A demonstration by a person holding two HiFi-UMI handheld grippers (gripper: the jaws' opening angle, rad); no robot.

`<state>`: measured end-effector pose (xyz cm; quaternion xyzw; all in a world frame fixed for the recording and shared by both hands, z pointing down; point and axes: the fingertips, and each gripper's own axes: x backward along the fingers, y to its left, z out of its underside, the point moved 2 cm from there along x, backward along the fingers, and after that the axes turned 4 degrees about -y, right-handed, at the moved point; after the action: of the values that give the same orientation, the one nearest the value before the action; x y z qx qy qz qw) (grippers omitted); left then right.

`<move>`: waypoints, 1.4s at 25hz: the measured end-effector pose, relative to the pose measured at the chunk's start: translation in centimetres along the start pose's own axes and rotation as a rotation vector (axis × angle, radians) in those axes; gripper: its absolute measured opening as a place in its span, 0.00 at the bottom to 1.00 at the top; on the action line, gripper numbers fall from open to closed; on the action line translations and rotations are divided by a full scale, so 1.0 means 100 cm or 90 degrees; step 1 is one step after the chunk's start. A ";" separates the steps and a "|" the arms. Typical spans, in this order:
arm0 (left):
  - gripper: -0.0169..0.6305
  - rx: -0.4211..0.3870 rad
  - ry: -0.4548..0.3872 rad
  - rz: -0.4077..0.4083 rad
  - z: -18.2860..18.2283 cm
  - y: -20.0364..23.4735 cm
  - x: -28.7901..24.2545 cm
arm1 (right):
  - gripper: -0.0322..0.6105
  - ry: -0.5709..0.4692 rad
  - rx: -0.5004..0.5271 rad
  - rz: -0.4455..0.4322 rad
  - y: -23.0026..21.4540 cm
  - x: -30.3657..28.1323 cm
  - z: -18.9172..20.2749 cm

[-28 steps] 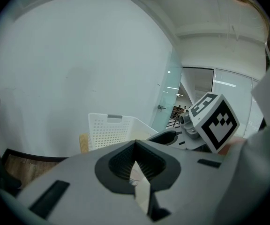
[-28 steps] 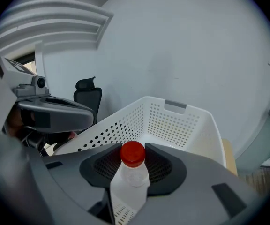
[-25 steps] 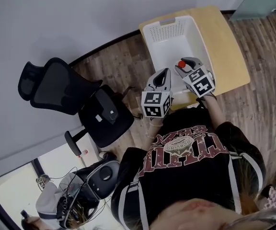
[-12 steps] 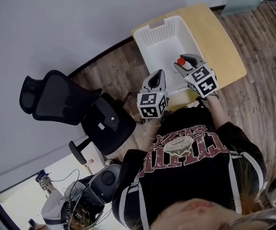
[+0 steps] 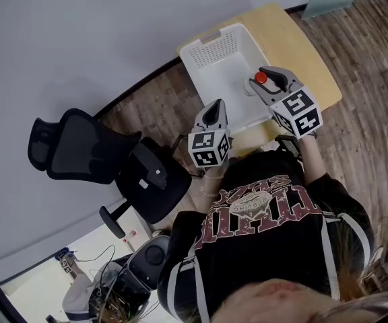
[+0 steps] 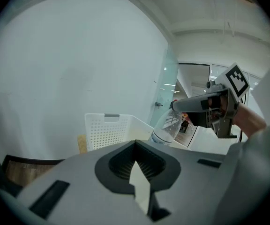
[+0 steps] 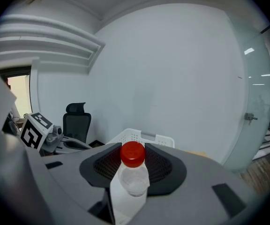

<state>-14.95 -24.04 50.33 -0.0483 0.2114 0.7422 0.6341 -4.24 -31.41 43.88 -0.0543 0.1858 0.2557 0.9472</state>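
1. The right gripper (image 5: 267, 81) had its jaws clenched on the neck of a clear bottle (image 7: 134, 179), just under the red cap (image 7: 133, 154). It held the bottle in the air over the white basket (image 5: 211, 46) on the table (image 5: 308, 52).
2. The left gripper (image 5: 213, 108) hung near the basket's near corner, with its jaws drawn together on nothing.
3. The step in hand looked like a carry, with the bottle aloft and touching nothing. Setting it down would have called for lowering it inside the basket's walls and loosening the jaws only once its base was borne.
4. Only the left gripper view showed the bottle side-on, its body slanting down from the jaws and clear of the basket's rim.
5. The right gripper view showed the grip at the neck but hid the lower body.
6. Only the head view placed the bottle over the basket's inside.
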 end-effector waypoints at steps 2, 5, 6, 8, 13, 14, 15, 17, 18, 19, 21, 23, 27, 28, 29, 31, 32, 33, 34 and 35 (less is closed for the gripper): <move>0.10 0.003 0.001 0.001 0.000 0.000 -0.001 | 0.31 -0.018 -0.001 0.010 -0.006 0.009 -0.009; 0.10 -0.003 0.001 -0.001 0.000 0.000 -0.001 | 0.31 -0.045 -0.008 0.023 -0.015 0.021 -0.021; 0.10 -0.007 0.002 -0.001 0.000 -0.001 -0.001 | 0.31 -0.053 -0.010 0.027 -0.018 0.026 -0.025; 0.10 -0.013 0.004 -0.001 0.001 -0.002 -0.001 | 0.31 -0.069 -0.014 0.039 -0.025 0.037 -0.032; 0.10 -0.017 0.003 -0.002 0.002 -0.003 -0.001 | 0.31 -0.109 -0.014 0.072 -0.040 0.063 -0.047; 0.10 -0.019 0.004 -0.002 0.002 -0.004 -0.001 | 0.31 -0.120 -0.018 0.075 -0.042 0.068 -0.051; 0.10 -0.020 0.004 -0.002 0.002 -0.004 -0.001 | 0.31 -0.130 -0.022 0.078 -0.044 0.072 -0.054; 0.10 -0.024 0.006 -0.003 0.002 -0.004 -0.001 | 0.31 -0.148 -0.022 0.084 -0.044 0.080 -0.061; 0.10 -0.025 0.007 -0.004 0.002 -0.004 0.000 | 0.31 -0.154 -0.020 0.087 -0.044 0.084 -0.063; 0.10 -0.027 0.007 -0.005 0.002 -0.004 0.000 | 0.31 -0.157 -0.015 0.093 -0.045 0.088 -0.066; 0.10 -0.030 0.008 -0.006 0.002 -0.005 0.001 | 0.31 -0.155 0.000 0.110 -0.049 0.095 -0.067; 0.10 -0.034 0.009 -0.008 0.003 -0.006 0.000 | 0.31 -0.147 0.009 0.128 -0.055 0.100 -0.064; 0.10 -0.037 0.010 -0.011 0.003 -0.006 0.000 | 0.31 -0.147 -0.012 0.159 -0.073 0.111 -0.053; 0.10 -0.038 0.010 -0.012 0.003 -0.006 0.000 | 0.31 -0.149 -0.021 0.165 -0.078 0.114 -0.049; 0.10 -0.039 0.011 -0.013 0.004 -0.006 -0.001 | 0.31 -0.149 -0.029 0.171 -0.083 0.116 -0.046; 0.10 -0.042 0.013 -0.016 0.004 -0.007 -0.001 | 0.31 -0.142 -0.038 0.184 -0.091 0.119 -0.037; 0.10 -0.043 0.014 -0.017 0.004 -0.006 -0.001 | 0.31 -0.136 -0.040 0.190 -0.094 0.120 -0.032; 0.10 -0.045 0.015 -0.018 0.004 -0.006 -0.001 | 0.31 -0.129 -0.041 0.196 -0.097 0.119 -0.027; 0.10 -0.046 0.016 -0.019 0.005 -0.006 -0.001 | 0.31 -0.122 -0.042 0.201 -0.100 0.118 -0.021; 0.10 -0.047 0.016 -0.020 0.005 -0.007 -0.001 | 0.31 -0.113 -0.043 0.206 -0.104 0.117 -0.015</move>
<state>-14.19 -23.91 50.61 -0.0845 0.1910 0.7388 0.6408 9.85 -35.24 38.15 -0.0328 0.0991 0.4143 0.9042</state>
